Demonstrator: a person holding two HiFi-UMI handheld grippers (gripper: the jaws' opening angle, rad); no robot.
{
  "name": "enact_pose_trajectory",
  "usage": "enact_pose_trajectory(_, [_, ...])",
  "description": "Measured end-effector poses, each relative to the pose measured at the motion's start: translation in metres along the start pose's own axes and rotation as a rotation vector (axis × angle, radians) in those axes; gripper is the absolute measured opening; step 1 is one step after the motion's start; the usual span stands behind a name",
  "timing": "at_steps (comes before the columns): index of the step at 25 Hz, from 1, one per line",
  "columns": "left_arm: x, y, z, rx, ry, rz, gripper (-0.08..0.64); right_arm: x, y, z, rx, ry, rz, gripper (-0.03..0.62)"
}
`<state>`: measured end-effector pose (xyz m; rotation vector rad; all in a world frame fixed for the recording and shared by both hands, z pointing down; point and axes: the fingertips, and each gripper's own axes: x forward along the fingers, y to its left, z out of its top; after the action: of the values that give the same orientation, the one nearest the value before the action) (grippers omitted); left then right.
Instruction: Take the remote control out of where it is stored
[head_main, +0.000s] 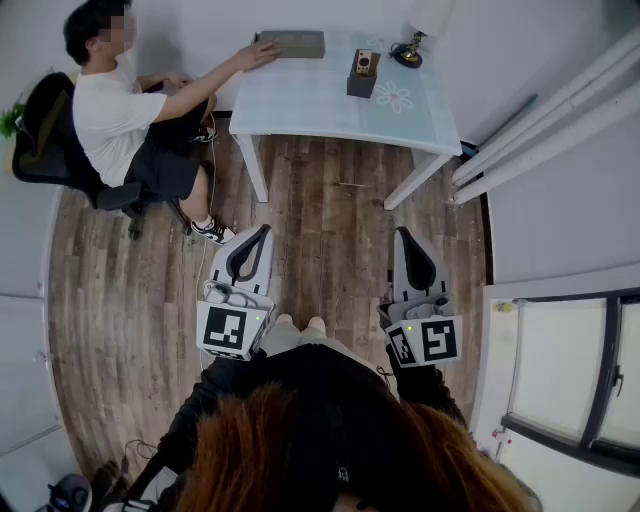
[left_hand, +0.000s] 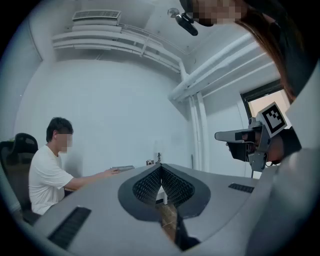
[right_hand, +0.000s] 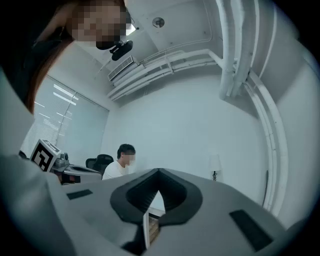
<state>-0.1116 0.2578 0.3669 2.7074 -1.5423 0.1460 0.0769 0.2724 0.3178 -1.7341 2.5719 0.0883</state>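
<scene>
two grippers: left gripper (head_main: 265, 231) and right gripper (head_main: 402, 233), both low over the wooden floor (head_main: 330, 190), tips aimed at 12 o'clock.
left gripper state: jaws pressed together at the tips, nothing between them.
right gripper state: jaws closed tip to tip, empty.
remote control (head_main: 365, 62): sits in a dark holder (head_main: 360, 87) on the white table (head_main: 300, 105), towards the table's far side, well apart from both grippers.
bearing from right gripper: between 11 and 12 o'clock.
bearing from left gripper: about 1 o'clock.
nearer gripper: the right one, by my reckoning; its line to the holder is almost straight ahead.
long axis: the remote seems to stand upright, its top end above the holder's rim; too small for me to be sure. i judge the pull will be straight up along that axis.
neighbours: a small dark lamp (head_main: 406, 52) at the holder's 2 o'clock; a grey flat box (head_main: 292, 43) at its 10 o'clock, under the hand of a seated person (head_main: 120, 115).
task standing: not begun; i would close the gap to the table and part the right jaws before reaching in.
</scene>
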Motion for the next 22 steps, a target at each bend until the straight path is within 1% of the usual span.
enact_pose_trajectory(7, [0.0,-0.006,0.003,0.002,-0.011,-0.012,0.0,-0.005,0.002,0.001,-0.011,0.006,0.003,0.012])
enact_pose_trajectory(9, [0.001,-0.005,0.004,0.003,-0.003,-0.009,0.0,-0.004,0.001,0.001,-0.01,0.006,0.001,0.012])
enact_pose_trajectory(16, [0.001,-0.011,0.002,-0.001,0.015,-0.015,0.0,-0.006,-0.003,-0.003,0.025,0.016,-0.006,0.014])
enact_pose_trajectory(22, [0.007,-0.017,0.0,-0.003,0.006,-0.025,0.0,-0.007,-0.007,-0.005,0.038,0.018,0.002,0.014])
